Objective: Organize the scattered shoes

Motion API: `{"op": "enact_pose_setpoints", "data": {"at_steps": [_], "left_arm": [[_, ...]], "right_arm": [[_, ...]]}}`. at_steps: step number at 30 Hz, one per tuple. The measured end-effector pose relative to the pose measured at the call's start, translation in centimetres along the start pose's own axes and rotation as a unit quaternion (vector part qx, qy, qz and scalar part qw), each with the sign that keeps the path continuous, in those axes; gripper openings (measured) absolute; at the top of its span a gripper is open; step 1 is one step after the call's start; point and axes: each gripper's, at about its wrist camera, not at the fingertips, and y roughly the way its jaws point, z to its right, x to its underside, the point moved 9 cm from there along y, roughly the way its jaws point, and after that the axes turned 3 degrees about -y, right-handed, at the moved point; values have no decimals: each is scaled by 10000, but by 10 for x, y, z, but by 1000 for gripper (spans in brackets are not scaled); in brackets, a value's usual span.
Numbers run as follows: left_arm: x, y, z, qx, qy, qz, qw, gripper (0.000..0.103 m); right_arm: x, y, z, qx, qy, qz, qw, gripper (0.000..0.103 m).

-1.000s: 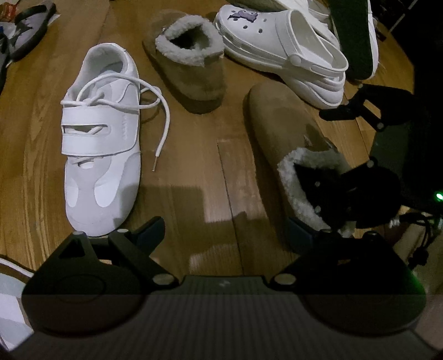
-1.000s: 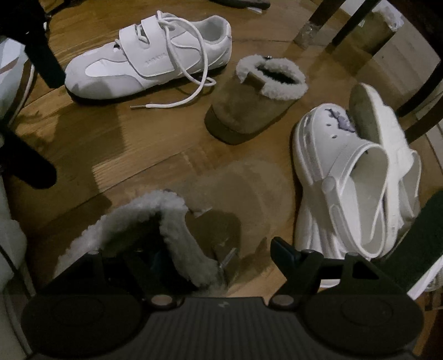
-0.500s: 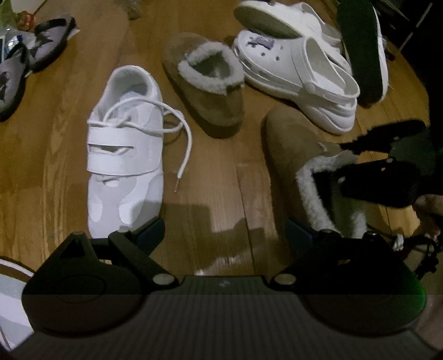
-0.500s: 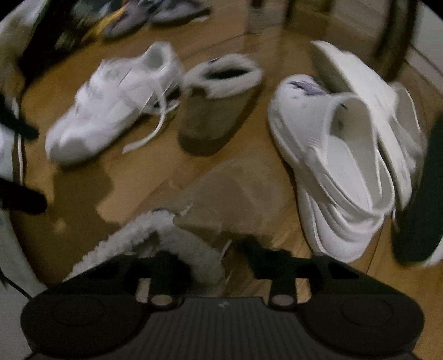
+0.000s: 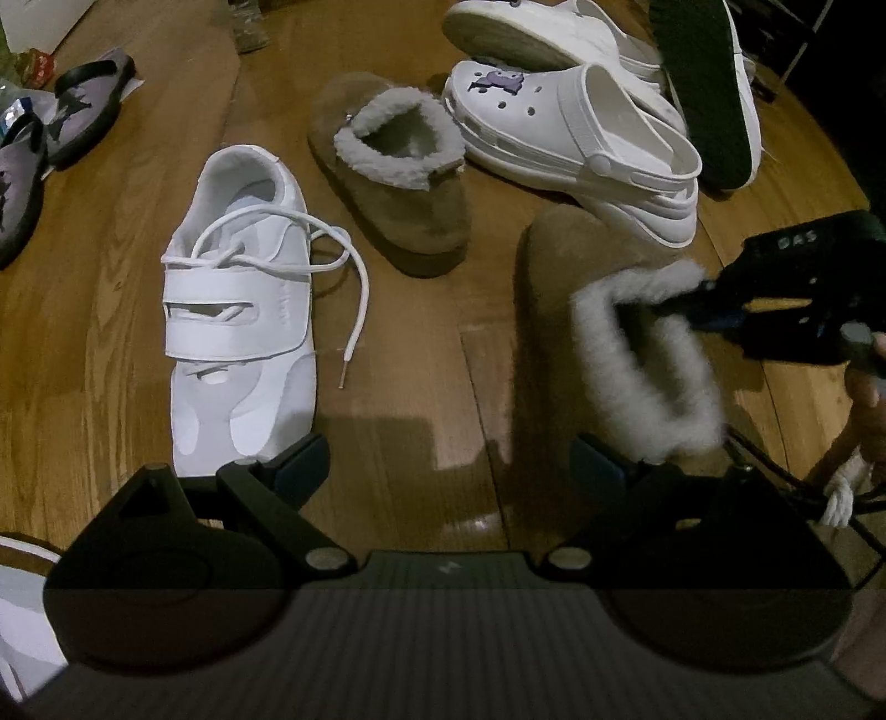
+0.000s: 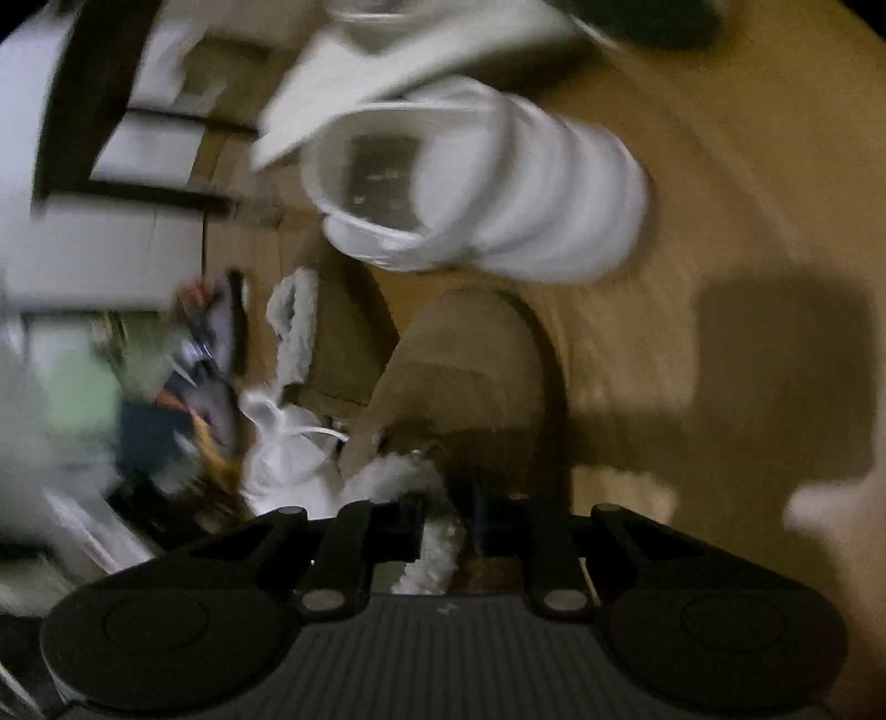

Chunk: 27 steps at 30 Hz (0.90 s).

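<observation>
A tan slipper with a fleece collar (image 5: pixel 565 277) lies on the wooden floor at the right of the left wrist view. My right gripper (image 5: pixel 699 310) reaches in from the right, its jaws closing tight on the fleece collar. In the blurred right wrist view, the right gripper (image 6: pixel 449 512) pinches white fleece, with the tan slipper's toe (image 6: pixel 470 365) ahead of it. The matching slipper (image 5: pixel 387 183) sits farther back. My left gripper (image 5: pixel 448 468) hangs open over bare floor, between the white sneaker (image 5: pixel 238 332) and the held slipper.
A white clog (image 5: pixel 576 144) lies behind the held slipper, with a second clog (image 5: pixel 526 39) tipped over behind it. A green-soled shoe (image 5: pixel 703 83) leans at the back right. Grey sandals (image 5: pixel 83 111) lie at the far left. A person's hand shows at the right edge.
My right gripper went from open beside the fleece collar to shut on it, and rolled sharply while moving. The slipper's collar is now pulled up and sideways. The left gripper barely moved.
</observation>
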Motion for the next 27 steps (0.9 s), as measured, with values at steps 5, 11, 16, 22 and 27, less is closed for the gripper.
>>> {"op": "enact_pose_setpoints", "data": {"at_steps": [5, 11, 16, 22, 27], "left_arm": [[-1, -3, -9, 28, -90, -14, 10000, 95], [3, -2, -16, -63, -79, -71, 9999, 95], [14, 18, -7, 48, -54, -407, 9991, 95], [17, 23, 6, 139, 180, -510, 9984, 95], [17, 26, -5, 6, 14, -543, 9985, 95]], "right_arm": [[29, 36, -4, -881, 1110, -926, 9856, 1], [23, 23, -44, -113, -1104, -616, 9919, 36], [11, 18, -91, 1234, -3894, -89, 9127, 81], [41, 63, -135, 1343, -5689, -875, 8067, 89], [55, 110, -122, 2507, -6624, -836, 7010, 86]]}}
